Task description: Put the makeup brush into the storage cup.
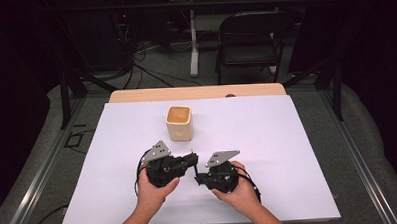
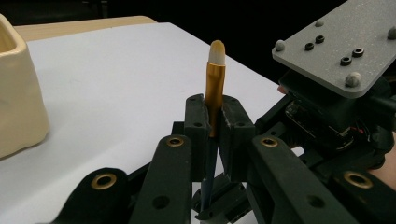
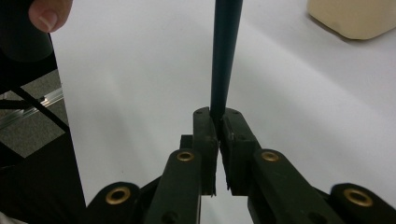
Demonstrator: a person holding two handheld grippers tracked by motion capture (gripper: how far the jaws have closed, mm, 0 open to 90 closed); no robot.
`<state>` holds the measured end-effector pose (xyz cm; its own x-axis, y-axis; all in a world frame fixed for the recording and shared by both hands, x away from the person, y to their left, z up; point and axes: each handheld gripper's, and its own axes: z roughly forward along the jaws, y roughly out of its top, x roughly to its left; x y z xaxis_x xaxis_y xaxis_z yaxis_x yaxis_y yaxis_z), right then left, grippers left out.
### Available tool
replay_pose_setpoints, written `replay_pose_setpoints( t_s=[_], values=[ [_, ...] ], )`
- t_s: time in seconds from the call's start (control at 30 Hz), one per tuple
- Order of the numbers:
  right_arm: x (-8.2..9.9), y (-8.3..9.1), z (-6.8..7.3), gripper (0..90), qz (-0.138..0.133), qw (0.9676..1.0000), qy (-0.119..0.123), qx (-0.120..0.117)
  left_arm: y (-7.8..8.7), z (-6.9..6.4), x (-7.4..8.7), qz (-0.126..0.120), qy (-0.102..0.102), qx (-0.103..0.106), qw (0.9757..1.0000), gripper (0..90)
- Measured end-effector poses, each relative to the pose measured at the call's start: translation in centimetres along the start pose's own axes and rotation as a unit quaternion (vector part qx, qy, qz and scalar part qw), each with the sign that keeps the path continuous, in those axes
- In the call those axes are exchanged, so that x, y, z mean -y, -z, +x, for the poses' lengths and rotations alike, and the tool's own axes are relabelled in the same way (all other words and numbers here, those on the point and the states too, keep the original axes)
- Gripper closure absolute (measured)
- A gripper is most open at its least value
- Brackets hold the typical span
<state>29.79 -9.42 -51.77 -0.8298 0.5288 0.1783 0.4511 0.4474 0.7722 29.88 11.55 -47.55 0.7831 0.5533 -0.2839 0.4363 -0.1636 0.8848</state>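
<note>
Spanning the gap between the two tools, a slim brush (image 2: 215,88) is the thing in hand: it has a dark blue handle, a gold ferrule and a pale tip. In the left gripper view the left hand-held gripper (image 2: 214,116) is clamped on the brush at the lower end of the gold ferrule, so the ferrule and the pale tip stand up past the jaw tips while the dark handle runs back down between the jaws. In the right gripper view the right hand-held gripper (image 3: 217,122) is clamped on the dark handle, which runs straight up and away from its tips.

Seen from the high view, the left hand-held gripper (image 1: 192,161) and the right hand-held gripper (image 1: 198,179) meet tip to tip near the front of the bench (image 1: 289,189), each held in one of the person's hands, with the brush hard to make out between them. The bench is covered by a white sheet. A cream, square-mouthed cup (image 1: 179,122) stands upright on the sheet behind the left hand-held gripper, apart from both tools. Beyond the bench, a dark folding chair (image 1: 249,40) stands on the floor.
</note>
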Motion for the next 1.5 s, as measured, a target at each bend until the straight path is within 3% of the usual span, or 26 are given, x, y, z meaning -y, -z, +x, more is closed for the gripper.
replay_pose_setpoints(
  t_s=[0.4, 0.73, 0.9, 1.2, 1.5],
  values=[
    [-0.1, 0.3, -0.3, 84.1, -0.008, 1.0000, -0.002, -0.003, -0.1, -0.1, -0.4, -0.005, -0.001, 0.002, 1.0000, 83.5],
    [0.4, 1.0, -0.7, 58.8, -0.021, 0.9996, -0.017, 0.004, 0.8, 0.8, -1.8, -0.026, -0.006, -0.011, 0.9996, 83.6],
    [1.1, 1.1, -0.8, 49.2, -0.021, 0.9995, -0.014, 0.021, 1.6, 1.5, -2.8, -0.042, -0.008, -0.037, 0.9984, 83.6],
    [1.7, 1.0, -0.9, 41.5, -0.024, 0.9985, -0.005, 0.050, 2.8, 2.8, -4.1, -0.048, -0.019, -0.075, 0.9958, 83.5],
    [1.7, 1.5, -0.9, 37.9, -0.031, 0.9971, -0.004, 0.070, 3.1, 3.4, -4.6, -0.044, -0.022, -0.089, 0.9948, 83.6]
  ],
)
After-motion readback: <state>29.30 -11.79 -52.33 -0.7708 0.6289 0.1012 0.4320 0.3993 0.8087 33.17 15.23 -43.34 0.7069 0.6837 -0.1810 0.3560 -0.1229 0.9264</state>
